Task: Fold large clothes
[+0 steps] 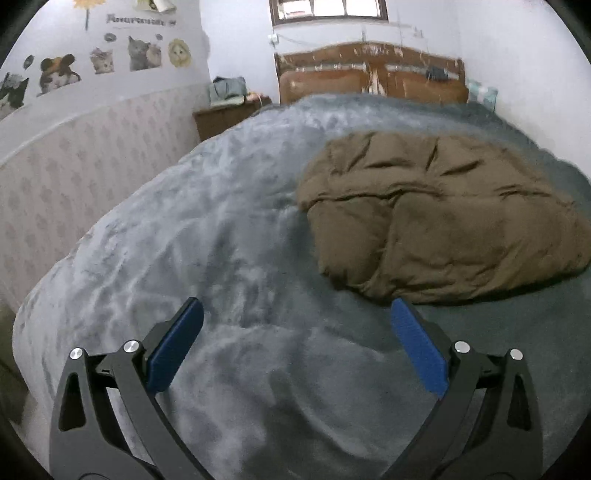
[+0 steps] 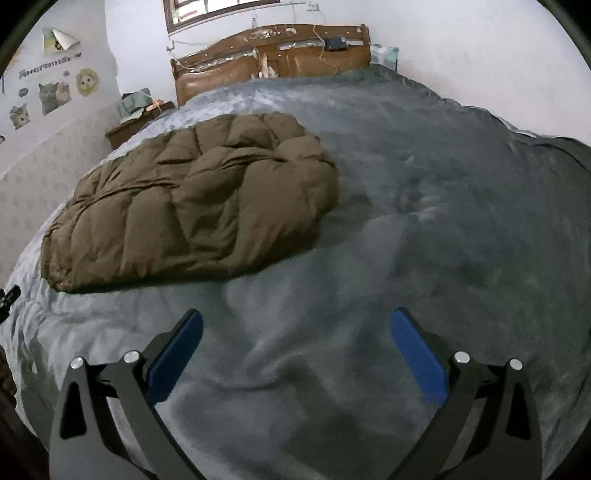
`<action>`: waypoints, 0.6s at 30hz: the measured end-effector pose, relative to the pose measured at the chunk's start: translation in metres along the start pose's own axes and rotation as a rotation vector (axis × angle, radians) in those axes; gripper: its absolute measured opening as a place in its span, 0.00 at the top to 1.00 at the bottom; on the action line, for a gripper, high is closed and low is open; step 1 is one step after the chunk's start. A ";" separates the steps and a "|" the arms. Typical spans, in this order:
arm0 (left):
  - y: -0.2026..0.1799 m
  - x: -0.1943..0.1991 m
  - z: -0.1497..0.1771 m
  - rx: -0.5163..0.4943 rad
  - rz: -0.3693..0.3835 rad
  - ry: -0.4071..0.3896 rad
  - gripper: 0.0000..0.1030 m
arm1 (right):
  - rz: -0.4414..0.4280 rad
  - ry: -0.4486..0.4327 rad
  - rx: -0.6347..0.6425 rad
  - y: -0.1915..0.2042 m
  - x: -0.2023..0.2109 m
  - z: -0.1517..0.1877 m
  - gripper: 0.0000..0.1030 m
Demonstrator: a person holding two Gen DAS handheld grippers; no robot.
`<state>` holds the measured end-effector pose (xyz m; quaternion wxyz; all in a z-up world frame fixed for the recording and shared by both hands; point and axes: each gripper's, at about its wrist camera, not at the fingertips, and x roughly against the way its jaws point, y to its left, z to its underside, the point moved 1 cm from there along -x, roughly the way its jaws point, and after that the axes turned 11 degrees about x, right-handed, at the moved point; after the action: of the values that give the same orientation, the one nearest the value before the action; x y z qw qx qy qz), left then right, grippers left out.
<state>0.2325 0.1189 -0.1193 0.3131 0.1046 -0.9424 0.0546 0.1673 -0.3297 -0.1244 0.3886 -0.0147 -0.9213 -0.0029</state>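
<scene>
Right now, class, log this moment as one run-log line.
left gripper: open, empty | right gripper: open, empty | brown puffer coat: folded on bed, untouched

I am looking across a bed covered by a grey plush blanket (image 1: pixel 229 236), which is lying rumpled up to a worn wooden headboard (image 1: pixel 369 75). Cat stickers (image 1: pixel 107 61) are lining the wall at my left; a bedside table (image 1: pixel 225 114) is holding bundled cloth beneath a window (image 1: pixel 328 11).
</scene>
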 end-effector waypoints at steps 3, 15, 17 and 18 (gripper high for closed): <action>0.015 -0.012 -0.031 0.079 0.007 -0.011 0.03 | 0.013 -0.022 -0.028 -0.014 -0.005 -0.025 0.02; -0.031 -0.144 -0.157 0.142 0.204 0.224 0.03 | -0.040 0.039 -0.047 -0.033 -0.114 -0.179 0.02; -0.044 -0.176 -0.136 0.095 0.191 0.337 0.03 | -0.060 0.143 -0.050 -0.029 -0.152 -0.175 0.02; -0.049 -0.199 -0.114 0.087 0.203 0.436 0.03 | -0.090 0.208 -0.054 -0.027 -0.171 -0.166 0.02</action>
<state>0.4653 0.1228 -0.1459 0.4972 0.0082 -0.8550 0.1475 0.4041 -0.3636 -0.1309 0.4812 0.0167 -0.8752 -0.0466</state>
